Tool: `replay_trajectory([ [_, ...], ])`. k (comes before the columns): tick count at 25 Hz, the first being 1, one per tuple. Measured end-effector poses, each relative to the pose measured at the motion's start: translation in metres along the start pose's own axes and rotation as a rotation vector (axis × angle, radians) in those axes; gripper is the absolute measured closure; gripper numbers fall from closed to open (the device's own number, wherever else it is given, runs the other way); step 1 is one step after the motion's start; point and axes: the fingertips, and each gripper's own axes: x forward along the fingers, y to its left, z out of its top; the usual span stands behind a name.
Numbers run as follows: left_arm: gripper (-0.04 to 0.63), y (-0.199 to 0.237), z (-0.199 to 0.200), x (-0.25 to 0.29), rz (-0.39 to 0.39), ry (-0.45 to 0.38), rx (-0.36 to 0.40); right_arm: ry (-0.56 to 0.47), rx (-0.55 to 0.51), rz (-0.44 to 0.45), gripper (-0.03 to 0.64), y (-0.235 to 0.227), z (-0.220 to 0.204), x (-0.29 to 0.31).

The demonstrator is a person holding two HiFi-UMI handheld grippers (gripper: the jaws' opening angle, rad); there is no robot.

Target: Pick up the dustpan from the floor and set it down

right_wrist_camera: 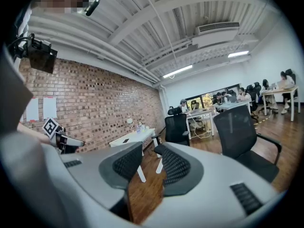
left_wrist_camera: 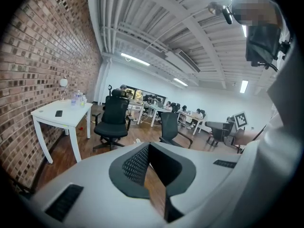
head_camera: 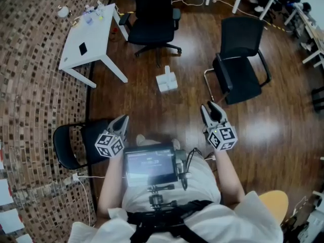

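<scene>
Both tongs are empty and held level with each other, and the dustpan is not yet touched. I take the white table (head_camera: 76, 37) as the mark for every place.

Your left tongs (head_camera: 121, 121) hang nearer you than the table, below its right-hand leg. In the left gripper view their tips meet at the far end, and only a thin wedge of floor shows farther back, so they count as closed on nothing.

The dustpan (head_camera: 167, 80) lies on the wood floor to the right of the table, past that same leg and well apart from it. It is ahead of both tongs and lies between their two lines. It is small in the head view. Its long axis seems to run away from you, with a raised part at the far end, but you cannot be sure of that from here.

Your right tongs (head_camera: 207, 106) are farther right of the table again. Their jaws stand a narrow way apart, with bare floor between the pads.

By my reading the right tongs are slightly the nearer to the dustpan. The coming reach goes forward, down and a little inward, and the jaws probably need to open wider first.
</scene>
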Motion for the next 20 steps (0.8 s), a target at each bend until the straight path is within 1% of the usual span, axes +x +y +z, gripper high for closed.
replay_trajectory([
  [3,0.595,0.008,0.0,0.008,-0.018,0.012,-0.014,0.011,0.003,-0.02,0.477,0.0,-0.002,0.001],
  [7,0.595,0.017,0.011,0.024,-0.051,0.014,-0.026,0.025,0.006,-0.057,0.479,-0.003,-0.007,0.003],
  [11,0.595,0.025,0.027,0.042,-0.089,0.016,-0.007,0.024,0.012,-0.079,0.479,0.001,-0.003,0.013],
  [16,0.595,0.039,0.031,0.054,-0.137,0.062,0.026,0.021,0.026,-0.114,0.479,0.01,-0.006,0.032],
  [20,0.595,0.059,0.039,0.057,-0.162,0.079,0.045,-0.007,0.029,-0.141,0.479,0.022,0.012,0.05],
])
